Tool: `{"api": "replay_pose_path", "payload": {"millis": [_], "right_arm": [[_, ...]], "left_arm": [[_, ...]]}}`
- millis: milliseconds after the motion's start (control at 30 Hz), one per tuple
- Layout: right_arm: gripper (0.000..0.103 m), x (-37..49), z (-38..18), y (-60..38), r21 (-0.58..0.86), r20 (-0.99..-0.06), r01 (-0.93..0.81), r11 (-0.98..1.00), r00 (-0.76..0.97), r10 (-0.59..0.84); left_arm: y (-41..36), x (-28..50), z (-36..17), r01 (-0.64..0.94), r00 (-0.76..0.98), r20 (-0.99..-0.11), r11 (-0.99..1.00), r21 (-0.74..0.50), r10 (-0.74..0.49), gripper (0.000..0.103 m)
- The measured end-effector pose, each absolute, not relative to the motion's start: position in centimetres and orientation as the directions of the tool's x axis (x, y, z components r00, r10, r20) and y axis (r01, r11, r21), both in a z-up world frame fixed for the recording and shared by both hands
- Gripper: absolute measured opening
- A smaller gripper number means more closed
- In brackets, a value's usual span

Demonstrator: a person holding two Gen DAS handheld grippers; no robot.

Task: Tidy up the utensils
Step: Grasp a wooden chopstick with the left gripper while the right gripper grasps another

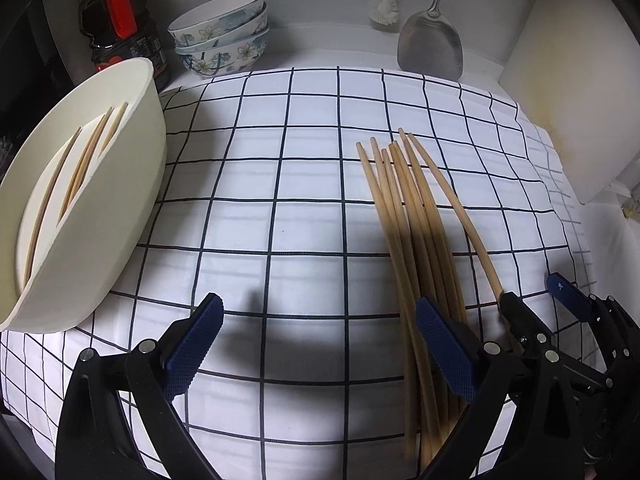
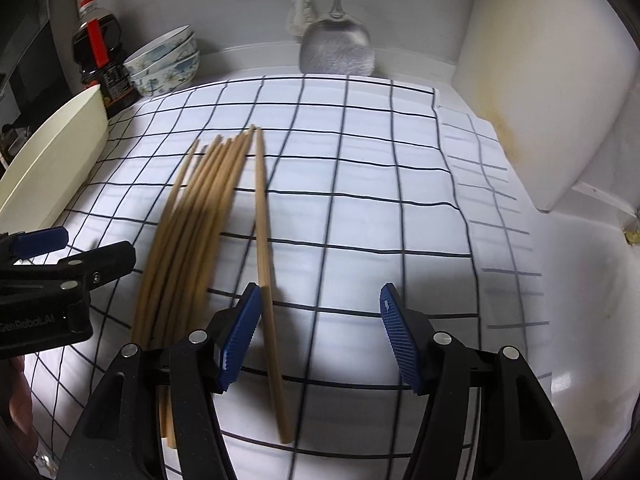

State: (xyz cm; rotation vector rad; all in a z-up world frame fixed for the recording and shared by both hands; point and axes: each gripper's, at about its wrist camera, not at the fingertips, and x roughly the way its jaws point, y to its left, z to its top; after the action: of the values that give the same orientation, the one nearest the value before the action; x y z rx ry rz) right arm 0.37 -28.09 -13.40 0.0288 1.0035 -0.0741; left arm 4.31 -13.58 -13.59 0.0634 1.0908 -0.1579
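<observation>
Several wooden chopsticks (image 1: 408, 232) lie in a loose bundle on the checked cloth (image 1: 280, 184). My left gripper (image 1: 320, 344) is open over the cloth, its right finger (image 1: 444, 344) above the bundle's near ends. One chopstick (image 2: 262, 220) lies apart at the bundle's right. It runs between the jaws of my open right gripper (image 2: 320, 340), close along the left pad (image 2: 240, 340); the other pad stands far off. A cream holder (image 1: 104, 216) at the left, tilted toward me, has three chopsticks (image 1: 80, 176) in it. Each gripper shows in the other's view: right gripper (image 1: 534, 292), left gripper (image 2: 76, 248).
A dark sauce bottle (image 1: 120, 28) and stacked floral bowls (image 1: 220, 36) stand at the back left. A metal spatula (image 1: 432, 44) and a white brush (image 1: 386, 4) lean on the back wall. A white board (image 1: 568, 92) stands at the right edge.
</observation>
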Motion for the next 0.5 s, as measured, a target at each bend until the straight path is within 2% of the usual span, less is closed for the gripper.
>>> {"api": "replay_pose_path", "payload": {"millis": [500], "right_arm": [[0.058, 0.9, -13.7, -28.0, -0.007, -0.845, 0.055, 0.998, 0.533, -0.036]], "left_arm": [[-12.2, 4.6, -15.1, 0.122, 0.462, -0.885, 0.992, -0.001, -0.058, 0.095]]}}
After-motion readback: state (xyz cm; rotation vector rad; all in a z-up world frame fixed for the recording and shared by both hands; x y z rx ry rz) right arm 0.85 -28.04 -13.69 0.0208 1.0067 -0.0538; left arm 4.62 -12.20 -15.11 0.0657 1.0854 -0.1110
